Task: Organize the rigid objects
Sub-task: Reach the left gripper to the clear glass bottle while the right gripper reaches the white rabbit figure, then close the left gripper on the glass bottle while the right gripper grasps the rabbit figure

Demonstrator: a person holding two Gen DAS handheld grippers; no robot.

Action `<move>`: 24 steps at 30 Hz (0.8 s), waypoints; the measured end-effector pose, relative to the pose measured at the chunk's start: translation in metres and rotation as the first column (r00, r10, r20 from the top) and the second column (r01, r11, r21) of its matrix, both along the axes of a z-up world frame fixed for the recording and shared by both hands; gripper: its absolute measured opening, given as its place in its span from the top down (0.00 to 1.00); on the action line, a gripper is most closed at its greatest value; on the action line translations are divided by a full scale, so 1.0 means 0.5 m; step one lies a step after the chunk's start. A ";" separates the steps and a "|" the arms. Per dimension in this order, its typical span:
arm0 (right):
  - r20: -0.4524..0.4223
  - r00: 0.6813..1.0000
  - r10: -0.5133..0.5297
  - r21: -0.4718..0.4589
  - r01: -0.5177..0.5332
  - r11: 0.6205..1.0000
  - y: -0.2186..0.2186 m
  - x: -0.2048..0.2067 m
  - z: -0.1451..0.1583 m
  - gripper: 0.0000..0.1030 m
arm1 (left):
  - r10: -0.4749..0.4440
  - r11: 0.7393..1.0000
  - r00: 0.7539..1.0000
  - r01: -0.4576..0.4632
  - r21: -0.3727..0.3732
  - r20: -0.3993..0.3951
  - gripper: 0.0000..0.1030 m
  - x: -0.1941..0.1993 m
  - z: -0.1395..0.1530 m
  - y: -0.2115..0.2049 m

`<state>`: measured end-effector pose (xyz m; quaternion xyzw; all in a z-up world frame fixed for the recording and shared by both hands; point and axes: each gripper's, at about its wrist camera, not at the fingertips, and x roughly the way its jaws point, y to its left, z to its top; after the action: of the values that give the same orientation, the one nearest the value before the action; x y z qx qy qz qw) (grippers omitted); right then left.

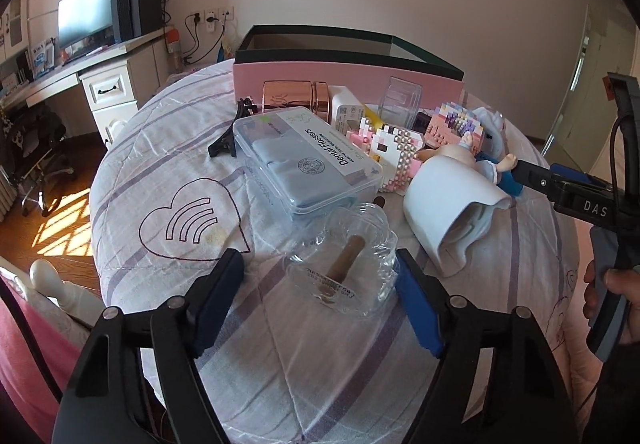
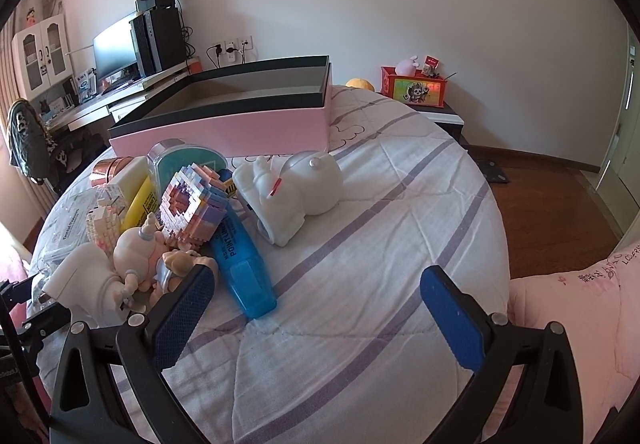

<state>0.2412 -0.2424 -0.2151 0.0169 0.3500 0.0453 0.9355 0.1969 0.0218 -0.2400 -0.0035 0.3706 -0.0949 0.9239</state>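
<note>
The left gripper [image 1: 320, 284] is straddling a clear glass jar [image 1: 344, 256] lying on the striped bedspread [image 1: 168, 148]; its right pad is touching the glass, the left pad standing apart. Further right, the dental floss box [image 1: 304, 160] is sitting before the pink box [image 1: 352, 78]. The right gripper [image 2: 316, 304] is hovering spread wide beside a blue highlighter [image 2: 240, 264], pinching nothing.

Open box [image 2: 224, 124] at back of bed [image 2: 360, 244]. Before it, heap of toys; floss case [image 1: 304, 160] at heap's left, my left tongs [image 1: 320, 304] around glass jar [image 1: 344, 260].
</note>
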 end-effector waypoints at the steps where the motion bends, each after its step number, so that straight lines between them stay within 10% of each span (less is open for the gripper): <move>1: -0.003 1.000 -0.002 0.002 0.002 1.000 0.000 0.004 0.000 0.00 | 0.001 1.000 1.000 -0.001 0.016 0.009 0.37 -0.001 0.000 -0.003; 2: -0.005 1.000 -0.003 0.005 0.003 1.000 -0.001 0.009 0.000 0.00 | 0.001 1.000 1.000 -0.002 0.029 0.018 0.48 -0.003 0.000 -0.004; 20: -0.157 0.978 0.136 0.095 -0.123 0.988 -0.013 0.193 -0.014 0.01 | -0.072 0.997 0.990 0.071 0.011 0.124 0.48 0.007 0.095 -0.005; 24: -0.145 0.967 0.209 0.117 -0.193 0.974 -0.006 0.209 -0.009 0.29 | -0.078 0.997 0.987 0.076 0.021 0.138 0.48 0.038 0.113 -0.009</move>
<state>0.3459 -0.2454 -0.2198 0.0324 0.4195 0.1560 0.8937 0.2160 0.0172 -0.1837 0.0246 0.3061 -0.1275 0.9431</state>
